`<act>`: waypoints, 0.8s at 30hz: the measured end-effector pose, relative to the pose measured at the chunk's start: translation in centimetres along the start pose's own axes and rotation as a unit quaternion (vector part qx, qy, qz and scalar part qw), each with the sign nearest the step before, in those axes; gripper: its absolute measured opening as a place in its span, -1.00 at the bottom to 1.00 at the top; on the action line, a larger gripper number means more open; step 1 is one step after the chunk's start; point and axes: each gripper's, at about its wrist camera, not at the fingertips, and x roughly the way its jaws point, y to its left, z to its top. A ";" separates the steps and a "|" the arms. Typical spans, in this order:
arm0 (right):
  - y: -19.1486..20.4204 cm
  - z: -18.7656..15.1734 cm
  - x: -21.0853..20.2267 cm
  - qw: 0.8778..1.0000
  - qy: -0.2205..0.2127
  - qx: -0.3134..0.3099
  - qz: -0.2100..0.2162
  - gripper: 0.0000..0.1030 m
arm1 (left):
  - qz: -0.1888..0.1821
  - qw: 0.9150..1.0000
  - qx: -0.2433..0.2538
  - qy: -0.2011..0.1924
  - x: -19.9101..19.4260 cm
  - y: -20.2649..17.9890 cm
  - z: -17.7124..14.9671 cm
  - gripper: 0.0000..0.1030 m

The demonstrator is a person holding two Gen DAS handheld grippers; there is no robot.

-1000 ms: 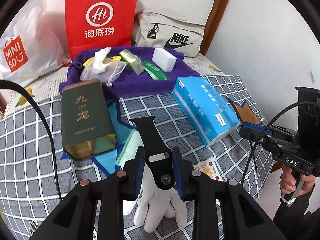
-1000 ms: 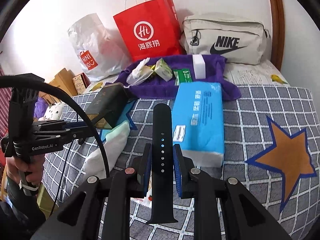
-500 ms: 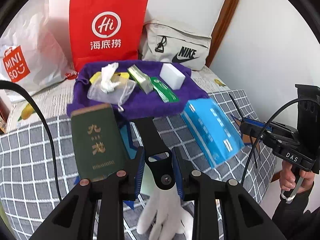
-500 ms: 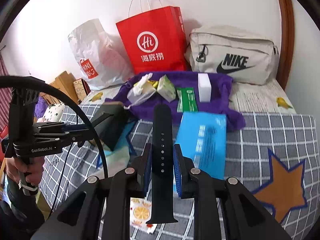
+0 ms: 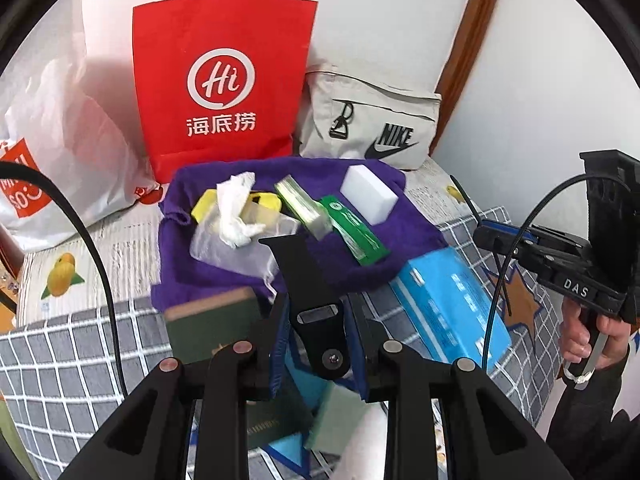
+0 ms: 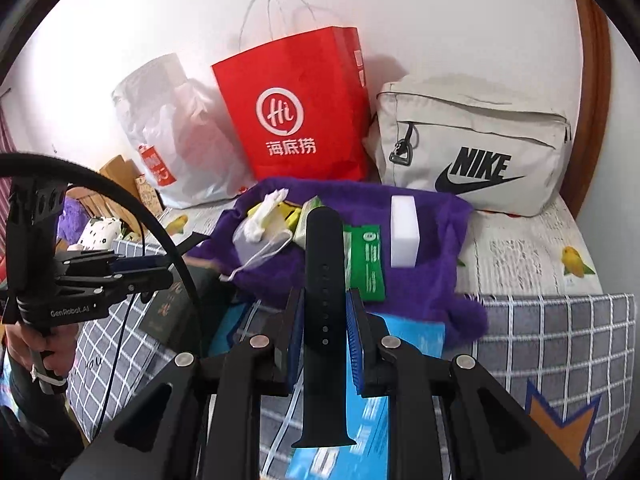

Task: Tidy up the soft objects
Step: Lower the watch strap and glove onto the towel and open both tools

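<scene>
My left gripper (image 5: pixel 318 344) is shut on a black watch strap half with a buckle slot (image 5: pixel 308 280), held above the bed. My right gripper (image 6: pixel 324 340) is shut on the other black strap half with holes (image 6: pixel 323 280). Ahead lies a purple towel (image 5: pixel 340 256) (image 6: pixel 432 240) carrying a white sponge block (image 5: pixel 370 194) (image 6: pixel 404 236), a green packet (image 5: pixel 354 232) (image 6: pixel 366 264), a mesh pouch with crumpled tissue (image 5: pixel 236 220) (image 6: pixel 264 236) and yellow items (image 5: pixel 264 202). A blue tissue pack (image 5: pixel 448 304) (image 6: pixel 360 432) lies in front of the towel.
A red paper bag (image 5: pixel 224 80) (image 6: pixel 296 108), a beige Nike bag (image 5: pixel 372 128) (image 6: pixel 472 152) and a white plastic bag (image 5: pixel 60 132) stand against the wall. A dark green box (image 5: pixel 212 328) and a pale green cloth (image 5: pixel 340 416) lie on the checked bedcover (image 5: pixel 60 360).
Both grippers have moved forward toward the purple towel, each still holding its strap half. The white glove has dropped out of the left wrist view.
</scene>
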 end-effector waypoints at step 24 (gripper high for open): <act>-1.9 6.3 16.0 0.988 0.135 -0.076 -0.020 -0.60 | -0.001 1.000 -0.016 0.022 6.1 5.2 4.6 -0.50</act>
